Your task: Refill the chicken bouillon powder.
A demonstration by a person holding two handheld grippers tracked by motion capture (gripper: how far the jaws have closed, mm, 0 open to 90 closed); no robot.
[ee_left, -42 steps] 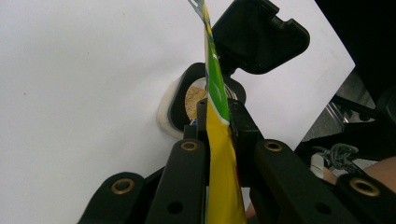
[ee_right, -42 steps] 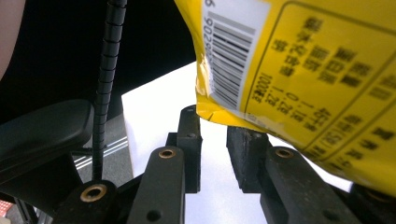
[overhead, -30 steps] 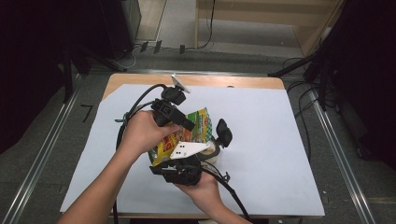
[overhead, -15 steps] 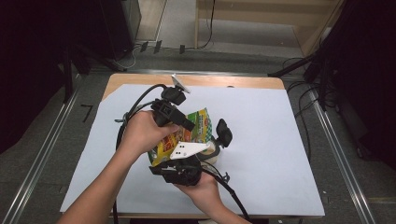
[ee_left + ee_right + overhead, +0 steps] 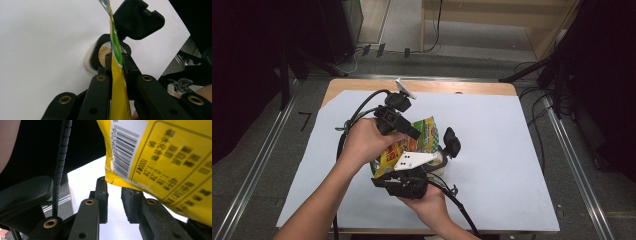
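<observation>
A yellow and green snack packet [image 5: 424,136] is held tilted above a small white container [image 5: 439,166] whose black flip lid [image 5: 451,141] stands open. My left gripper [image 5: 414,134] is shut on the packet; in the left gripper view its jaws [image 5: 117,58] pinch the packet's thin edge [image 5: 117,85], with brown grains in the container [image 5: 104,53] below and the lid [image 5: 137,18] behind. My right gripper [image 5: 388,172] sits under the packet's lower end. In the right gripper view its jaws [image 5: 113,187] stand a little apart with nothing between them, and the packet's barcode corner [image 5: 162,157] hangs just above.
A white paper sheet [image 5: 512,165] covers most of the wooden table [image 5: 462,87]. Black cables [image 5: 357,112] trail from the left gripper across the sheet. Metal rails [image 5: 262,165] run along the floor on both sides, and dark equipment stands around the table.
</observation>
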